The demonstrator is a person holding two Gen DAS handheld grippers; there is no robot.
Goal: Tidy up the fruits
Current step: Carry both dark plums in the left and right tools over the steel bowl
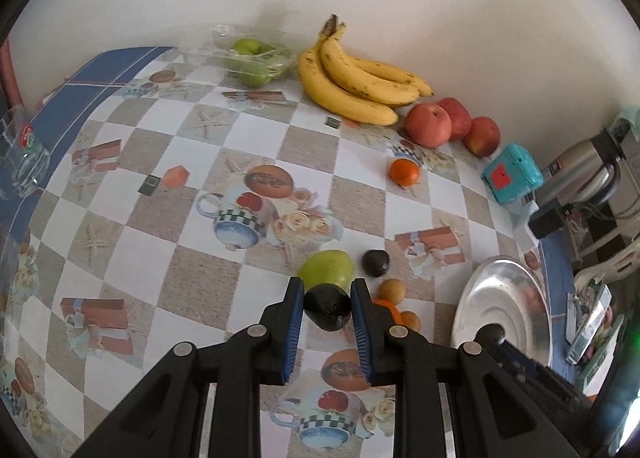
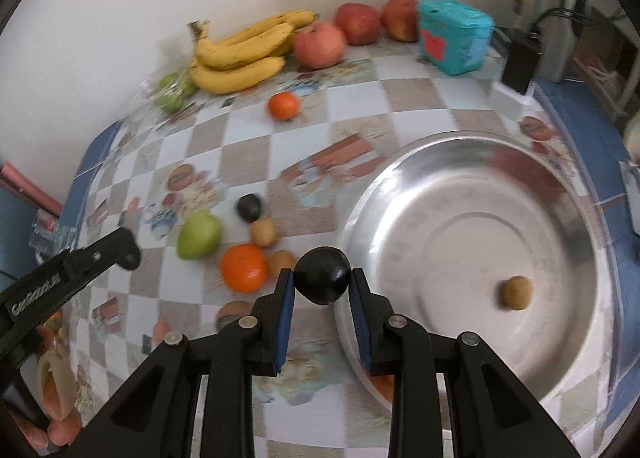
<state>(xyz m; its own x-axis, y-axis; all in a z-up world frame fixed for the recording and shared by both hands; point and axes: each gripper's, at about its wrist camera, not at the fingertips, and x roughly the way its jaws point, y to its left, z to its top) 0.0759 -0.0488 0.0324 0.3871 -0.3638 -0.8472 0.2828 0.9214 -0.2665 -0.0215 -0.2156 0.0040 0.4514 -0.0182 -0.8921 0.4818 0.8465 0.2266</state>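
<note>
Both wrist views tilt down; share bananas (image 1: 352, 78), tray (image 2: 472, 162).

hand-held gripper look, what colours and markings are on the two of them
Both match. The left hand-held gripper and the right hand-held gripper have black plastic bodies with angular linkage arms, round silver pivot pins, and blue ribbed pads lining the inner faces of the fingers. In the right wrist view the left unit's side carries pale lettering, too blurred to read. No cables or sleeves show.

Metal bowl (image 2: 472, 194) lies open above; loose fruit (image 2: 244, 268) crowds its left.
</note>
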